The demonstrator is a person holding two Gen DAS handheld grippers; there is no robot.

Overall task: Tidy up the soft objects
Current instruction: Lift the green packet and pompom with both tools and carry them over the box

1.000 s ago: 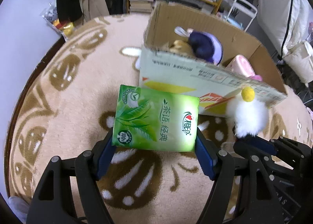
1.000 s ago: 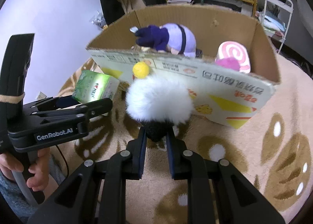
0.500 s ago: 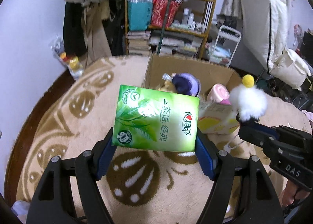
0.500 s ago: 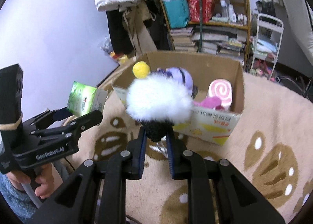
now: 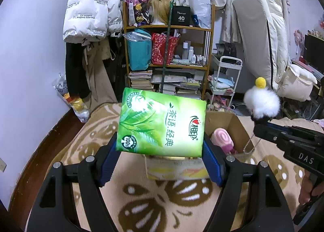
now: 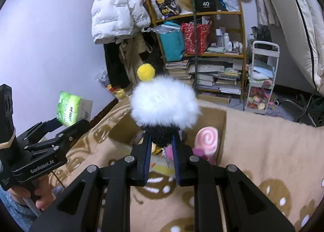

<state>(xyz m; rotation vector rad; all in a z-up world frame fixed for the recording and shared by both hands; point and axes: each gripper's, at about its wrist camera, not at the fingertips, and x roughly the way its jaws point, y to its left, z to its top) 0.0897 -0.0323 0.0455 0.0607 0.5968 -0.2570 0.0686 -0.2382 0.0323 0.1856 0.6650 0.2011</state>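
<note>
My left gripper [image 5: 160, 149] is shut on a green tissue pack [image 5: 162, 124] and holds it high above the open cardboard box [image 5: 232, 128]. The pack also shows in the right wrist view [image 6: 69, 109]. My right gripper [image 6: 161, 144] is shut on the black base of a white fluffy toy [image 6: 164, 104] with a yellow pompom [image 6: 145, 72], also raised over the box [image 6: 221, 122]. The toy shows in the left wrist view [image 5: 262, 103]. A pink swirl plush [image 5: 222, 137] lies inside the box.
The box stands on a beige patterned rug [image 5: 154, 207]. Behind it are a wooden shelf [image 5: 168, 49] with bags and books, hanging coats [image 5: 91, 9], a small white cart [image 5: 224, 82] and a white mattress [image 5: 261, 35].
Both grippers have risen well above the rug with their objects still held. The box now lies lower and smaller in both views, and the room behind has come into view.
</note>
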